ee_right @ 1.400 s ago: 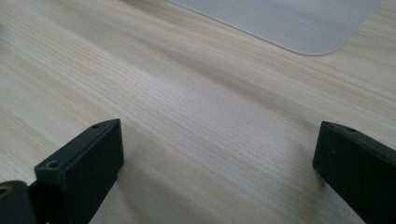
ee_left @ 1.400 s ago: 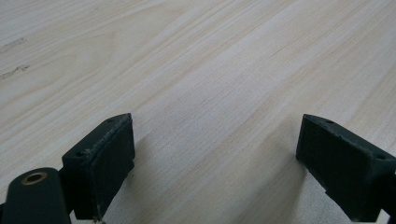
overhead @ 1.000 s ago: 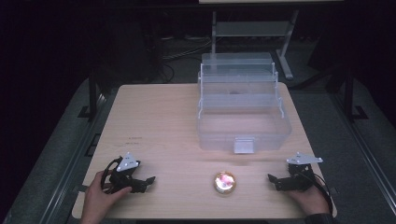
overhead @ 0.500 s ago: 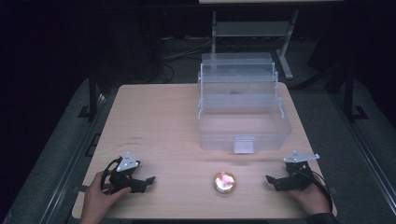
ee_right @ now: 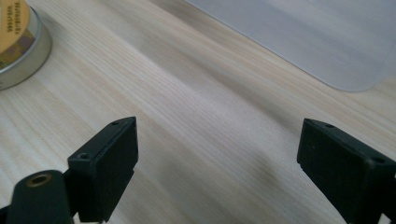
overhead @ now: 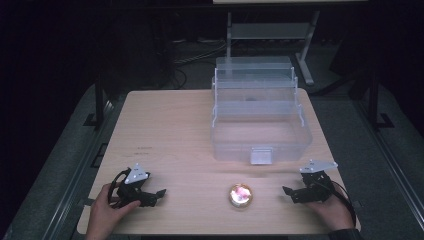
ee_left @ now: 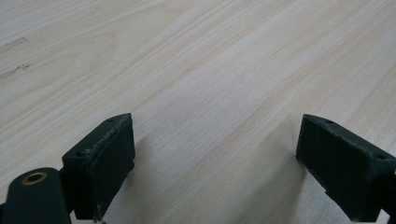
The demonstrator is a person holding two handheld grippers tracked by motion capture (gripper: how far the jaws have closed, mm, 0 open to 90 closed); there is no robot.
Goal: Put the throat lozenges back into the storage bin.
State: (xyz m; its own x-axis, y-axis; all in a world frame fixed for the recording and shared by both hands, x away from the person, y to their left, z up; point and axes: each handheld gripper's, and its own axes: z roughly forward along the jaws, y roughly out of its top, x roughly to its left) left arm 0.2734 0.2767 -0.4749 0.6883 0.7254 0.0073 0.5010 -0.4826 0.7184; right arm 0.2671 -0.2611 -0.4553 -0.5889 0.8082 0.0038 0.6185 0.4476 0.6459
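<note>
At the near edge of the table (overhead: 170,125), my left claw (overhead: 159,193) sits at about 8 o'clock and my right claw (overhead: 287,191) at about 4 o'clock, both low over the wood. The small round tin (overhead: 241,195) lies at 6 o'clock between them, untouched; from my right claw it shows at 10 o'clock (ee_right: 16,44). The clear plastic box (overhead: 260,145) stands open at 1 o'clock, latch facing me. Left claw: wide, nothing in it (ee_left: 212,154). Right claw: jaws have just been closing, yet in its own view they stand apart on bare wood, nothing between (ee_right: 217,161). Nothing done so far, I'd say: tin not picked up, box has no tin in it. Versus the earlier frames: tin and box same spots, both hands barely shifted.
</note>
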